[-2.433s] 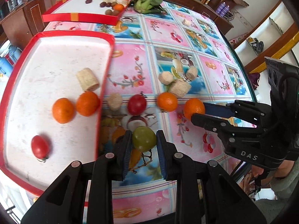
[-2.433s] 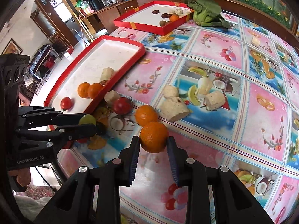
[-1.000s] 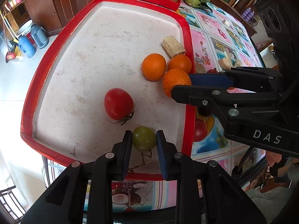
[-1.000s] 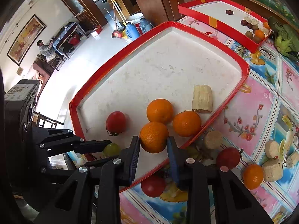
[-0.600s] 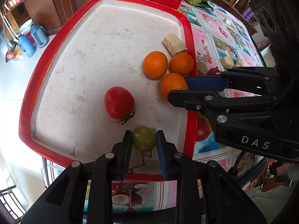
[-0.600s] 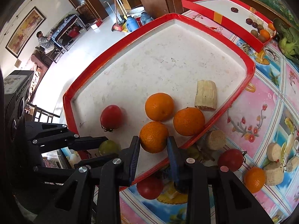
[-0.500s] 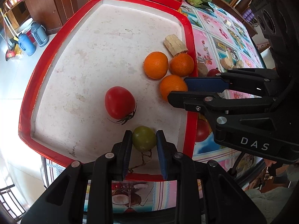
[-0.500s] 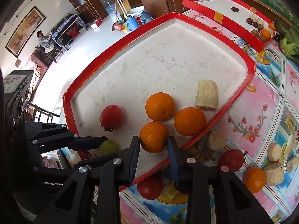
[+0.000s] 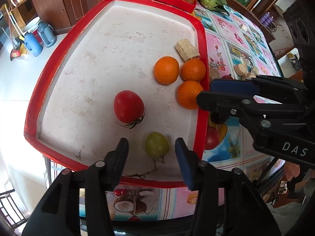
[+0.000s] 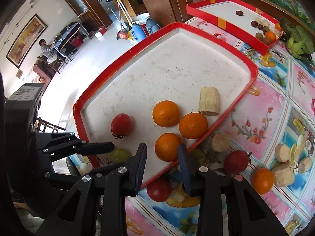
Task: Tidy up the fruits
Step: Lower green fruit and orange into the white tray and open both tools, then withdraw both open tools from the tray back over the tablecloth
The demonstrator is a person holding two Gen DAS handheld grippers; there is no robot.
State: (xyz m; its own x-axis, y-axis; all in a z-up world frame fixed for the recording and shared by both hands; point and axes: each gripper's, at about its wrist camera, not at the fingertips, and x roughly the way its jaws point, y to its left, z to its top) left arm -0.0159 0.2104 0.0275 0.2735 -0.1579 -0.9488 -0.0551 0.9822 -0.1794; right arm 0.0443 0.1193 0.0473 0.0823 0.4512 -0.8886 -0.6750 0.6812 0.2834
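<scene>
Left hand-held gripper has just been opening and has let go of the green fruit, which sits loose between the pads near the red tray front edge. Right hand-held gripper has just been easing open too; orange sits between its pads, resting in the tray. Behind: tomato, two more oranges, a pale chunk. More fruit crowds the surface beside the rim.

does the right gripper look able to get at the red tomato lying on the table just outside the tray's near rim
Probably yes. The right gripper, jaws just opening off the orange, hangs beside that tomato; only the tray rim lies between, and nothing covers it.
</scene>
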